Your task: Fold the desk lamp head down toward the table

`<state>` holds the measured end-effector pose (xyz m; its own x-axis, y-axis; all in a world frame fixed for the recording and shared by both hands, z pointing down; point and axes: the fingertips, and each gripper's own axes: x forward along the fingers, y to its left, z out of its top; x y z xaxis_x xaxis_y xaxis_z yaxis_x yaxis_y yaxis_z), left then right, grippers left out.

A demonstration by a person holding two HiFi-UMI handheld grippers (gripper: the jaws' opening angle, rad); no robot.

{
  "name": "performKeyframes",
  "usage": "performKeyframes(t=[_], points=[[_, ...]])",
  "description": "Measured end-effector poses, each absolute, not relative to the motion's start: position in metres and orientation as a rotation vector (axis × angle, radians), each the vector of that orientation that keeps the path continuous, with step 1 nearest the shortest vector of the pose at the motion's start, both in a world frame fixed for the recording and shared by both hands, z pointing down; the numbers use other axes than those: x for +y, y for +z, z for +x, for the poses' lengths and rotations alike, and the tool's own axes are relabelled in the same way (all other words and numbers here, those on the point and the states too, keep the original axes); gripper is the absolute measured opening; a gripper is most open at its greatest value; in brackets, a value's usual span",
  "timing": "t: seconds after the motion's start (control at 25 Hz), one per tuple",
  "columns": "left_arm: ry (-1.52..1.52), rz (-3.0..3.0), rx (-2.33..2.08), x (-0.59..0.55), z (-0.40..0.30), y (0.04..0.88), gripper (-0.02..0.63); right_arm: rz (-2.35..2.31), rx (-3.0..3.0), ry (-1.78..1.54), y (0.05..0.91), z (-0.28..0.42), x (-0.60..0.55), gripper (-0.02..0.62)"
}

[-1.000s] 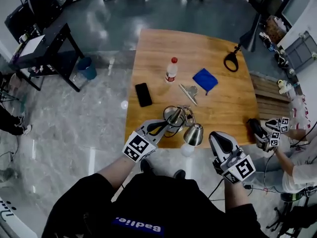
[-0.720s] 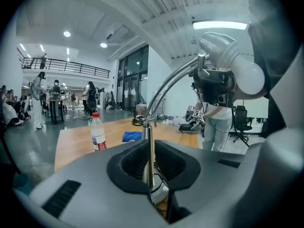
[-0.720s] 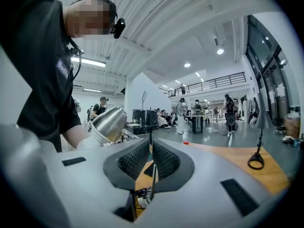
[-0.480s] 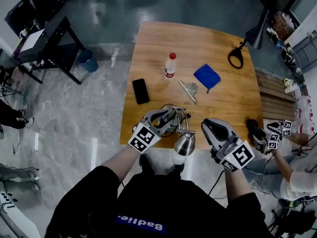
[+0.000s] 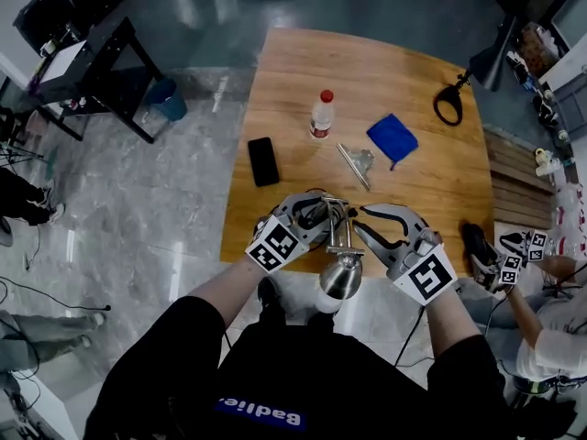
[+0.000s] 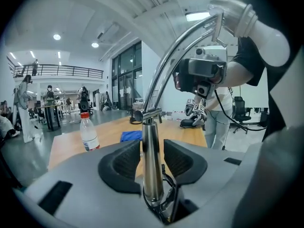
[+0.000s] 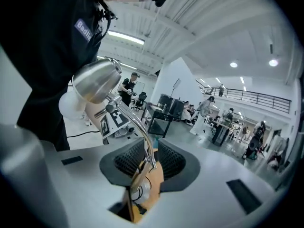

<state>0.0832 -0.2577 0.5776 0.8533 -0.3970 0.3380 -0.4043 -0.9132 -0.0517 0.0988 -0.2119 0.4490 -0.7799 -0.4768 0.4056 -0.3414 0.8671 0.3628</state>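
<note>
A: Both pairs of jaws are opening. The left hand-held gripper [image 6: 152,148] has the desk lamp's [image 5: 337,236] upright post [image 6: 151,170] between its pads, with a gap on either side, so no squeeze.

B: Same on the right hand-held gripper [image 7: 149,161]. The lamp's curved arm [image 7: 135,127] runs through the gap, and the pads are parting, not pressing.

A: And the lamp itself? It stands at the bench's [image 5: 413,90] near edge, the 6 o'clock side in the head view. The lamp head [image 5: 341,276] hangs past that edge, bulb end toward 6 o'clock.

B: The fold looks about done to me. This reads as the let-go.

A: Then it's all about a clean exit. I'd get both pairs of jaws fully wide first, then draw each one straight back along its own line, so no pad drags the post or the arm.

B: Mind the cord [image 6: 166,186] looped at the foot of the post, just under the left jaws. A snag could tug a lamp sitting this close to the edge.

A: The bottle [image 5: 321,115] is at 12 o'clock from the lamp, well apart. No trouble there.
</note>
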Motion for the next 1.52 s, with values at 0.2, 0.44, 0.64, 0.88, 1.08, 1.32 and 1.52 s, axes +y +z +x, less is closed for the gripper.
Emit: performKeyframes(t=[0.2, 0.44, 0.64, 0.88, 1.08, 1.32, 1.52], points=[[0.56, 3.018, -0.623, -0.259, 0.087, 0.58, 0.15, 0.484, -2.529, -0.541, 0.441, 0.082, -0.214, 0.072], [0.556, 3.017, -0.599, -0.262, 0.085, 0.58, 0.129, 0.316, -2.417, -0.695, 0.447, 0.071, -0.209, 0.072], [0.558, 2.996, -0.571, -0.26, 0.085, 0.586, 0.126, 0.29, -2.417, -0.735, 0.449, 0.063, -0.207, 0.058], [0.512, 3.034, -0.539, -0.262, 0.089, 0.579, 0.123, 0.302, -2.411, -0.738, 0.451, 0.063, -0.207, 0.051], [0.519, 3.037, -0.504, -0.26, 0.09, 0.577, 0.123, 0.293, -2.377, -0.776, 0.449, 0.064, -0.204, 0.049], [0.53, 3.019, -0.499, -0.263, 0.091, 0.583, 0.123, 0.175, -2.278, -0.847, 0.476, 0.062, -0.185, 0.066], [0.524, 3.02, -0.482, -0.262, 0.09, 0.579, 0.123, 0.167, -2.217, -0.91, 0.49, 0.06, -0.174, 0.08]])
